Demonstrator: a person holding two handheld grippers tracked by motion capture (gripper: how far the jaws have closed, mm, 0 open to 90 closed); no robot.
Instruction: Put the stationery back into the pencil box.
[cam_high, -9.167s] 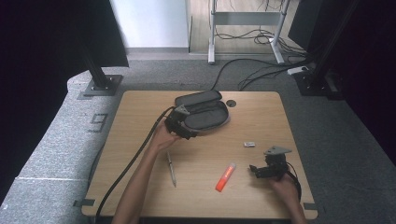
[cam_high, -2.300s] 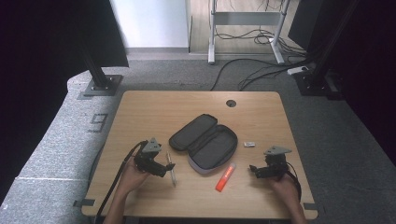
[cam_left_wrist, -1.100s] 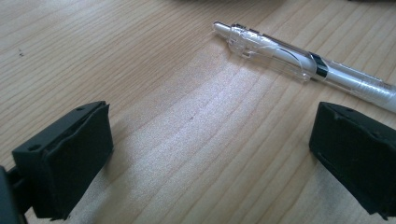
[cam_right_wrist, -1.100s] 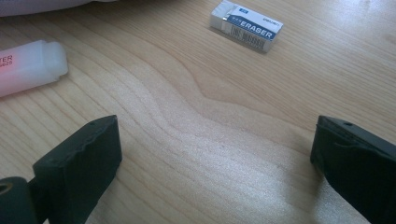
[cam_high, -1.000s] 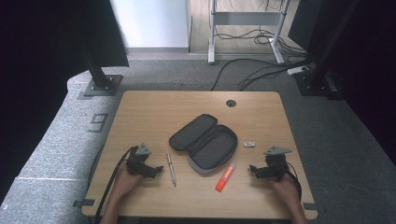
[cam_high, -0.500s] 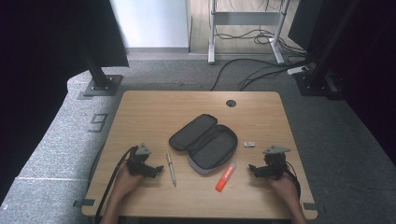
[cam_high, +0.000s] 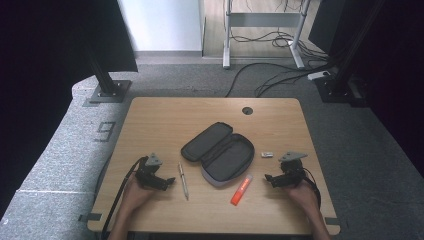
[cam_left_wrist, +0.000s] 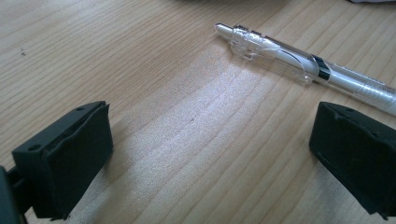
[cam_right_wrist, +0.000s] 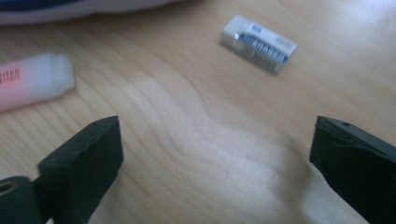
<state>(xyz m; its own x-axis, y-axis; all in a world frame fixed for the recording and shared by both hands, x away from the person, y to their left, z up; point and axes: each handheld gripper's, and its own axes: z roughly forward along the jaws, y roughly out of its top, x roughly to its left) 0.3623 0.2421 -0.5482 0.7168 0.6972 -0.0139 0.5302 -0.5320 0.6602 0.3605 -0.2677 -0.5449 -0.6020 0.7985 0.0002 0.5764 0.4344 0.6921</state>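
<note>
High view: the left claw is held spread just beside the pen; the right claw is held spread near the eraser on the worktop.

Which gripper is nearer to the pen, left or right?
Left. The left gripper sits just beside the pen, open. The right gripper is across the table, beyond the orange marker.

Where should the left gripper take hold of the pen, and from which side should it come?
Probably mid-barrel, coming from above. The pen lies flat on the table, apart from the open case. The left gripper, jaws open, should close across its narrow width, clear of the clip at the end.
</note>
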